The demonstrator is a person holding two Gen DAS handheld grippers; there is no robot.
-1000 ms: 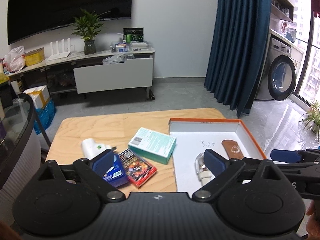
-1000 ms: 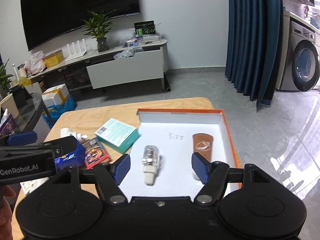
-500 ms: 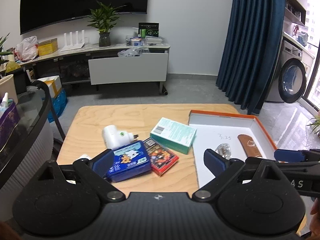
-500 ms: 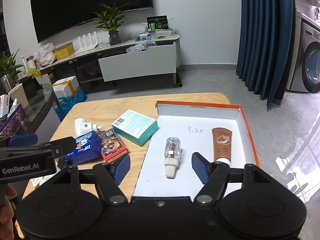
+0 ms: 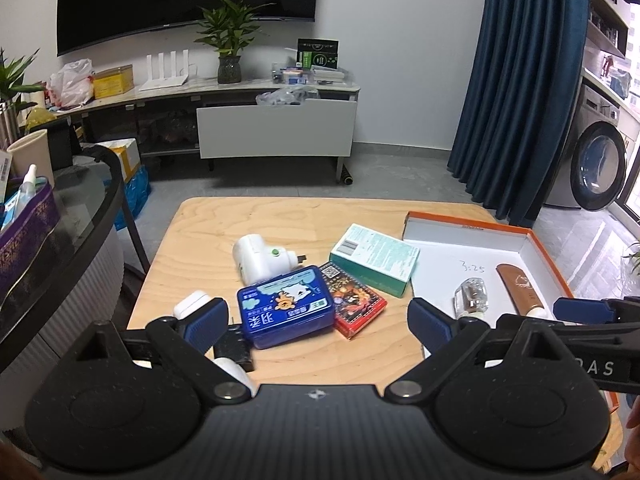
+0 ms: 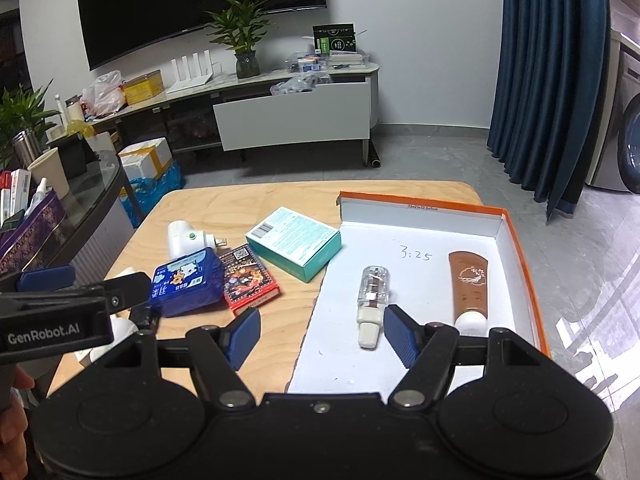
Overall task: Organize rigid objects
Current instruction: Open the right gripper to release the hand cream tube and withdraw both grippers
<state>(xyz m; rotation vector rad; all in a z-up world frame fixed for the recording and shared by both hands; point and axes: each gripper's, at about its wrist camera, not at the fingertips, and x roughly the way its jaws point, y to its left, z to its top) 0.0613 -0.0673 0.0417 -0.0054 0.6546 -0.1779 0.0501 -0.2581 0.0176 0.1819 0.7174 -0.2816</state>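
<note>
An orange-rimmed white box [image 6: 520, 248] lies on the right of the wooden table [image 5: 280, 220]; it holds a clear bottle [image 6: 372, 294] and a brown tube [image 6: 469, 288]. Left of it lie a teal box [image 5: 374, 259], a red card pack [image 5: 356, 305], a blue tin [image 5: 285, 310], a white plug device [image 5: 260, 258], a white case [image 5: 191, 304] and a small black item [image 5: 234, 354]. My left gripper [image 5: 318, 324] is open and empty above the tin's near side. My right gripper [image 6: 322, 336] is open and empty above the box's near left edge.
A glass side table [image 5: 60, 240] with a purple box and bottles stands on the left. A TV bench [image 5: 276, 128] with a plant stands behind, with blue curtains [image 5: 520, 80] and a washing machine [image 5: 596, 164] on the right.
Both grippers have drawn back and up from the table, so more of the tabletop and its left-hand objects show. Both stay open and empty.
</note>
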